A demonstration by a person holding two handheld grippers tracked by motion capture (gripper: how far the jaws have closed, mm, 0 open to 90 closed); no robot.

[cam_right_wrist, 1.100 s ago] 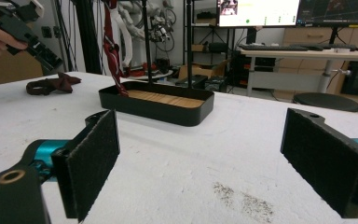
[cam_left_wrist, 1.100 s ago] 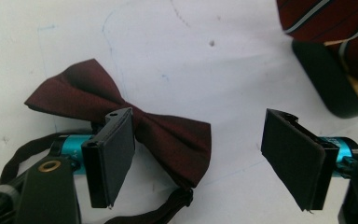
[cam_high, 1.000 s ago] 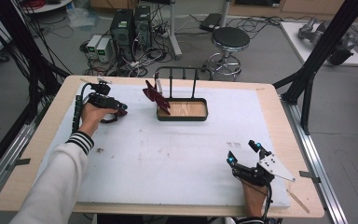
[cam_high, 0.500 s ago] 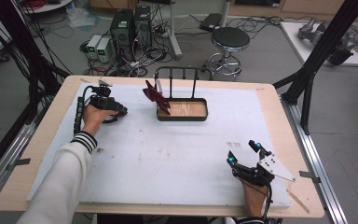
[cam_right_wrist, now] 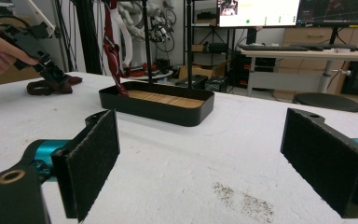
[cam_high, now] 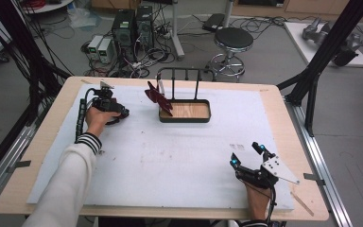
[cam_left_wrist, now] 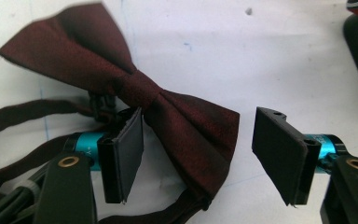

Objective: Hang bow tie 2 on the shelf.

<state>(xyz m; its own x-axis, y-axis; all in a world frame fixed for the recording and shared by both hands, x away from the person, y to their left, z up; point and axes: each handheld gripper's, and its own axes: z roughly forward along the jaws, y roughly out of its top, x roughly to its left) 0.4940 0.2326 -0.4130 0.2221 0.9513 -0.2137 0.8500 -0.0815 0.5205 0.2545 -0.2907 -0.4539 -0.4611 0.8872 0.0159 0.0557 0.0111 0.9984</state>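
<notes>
While my left gripper [cam_left_wrist: 196, 154] hovers low with its jaws spread:
Bow tie [cam_left_wrist: 130, 88]: flat, just ahead, one wing between my pads.
Long axis: slanting across the gap.
Right gripper [cam_high: 248, 153]: spread wide, empty, well apart.

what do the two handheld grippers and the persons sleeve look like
Both grippers are black. The left gripper has flat black pads, teal metal fittings behind them and brass-coloured eyelets. The right gripper has teal-tipped jaws, a grey three-cornered plate on top and a black cable. The left sleeve is white with a black-and-white striped cuff.
</notes>
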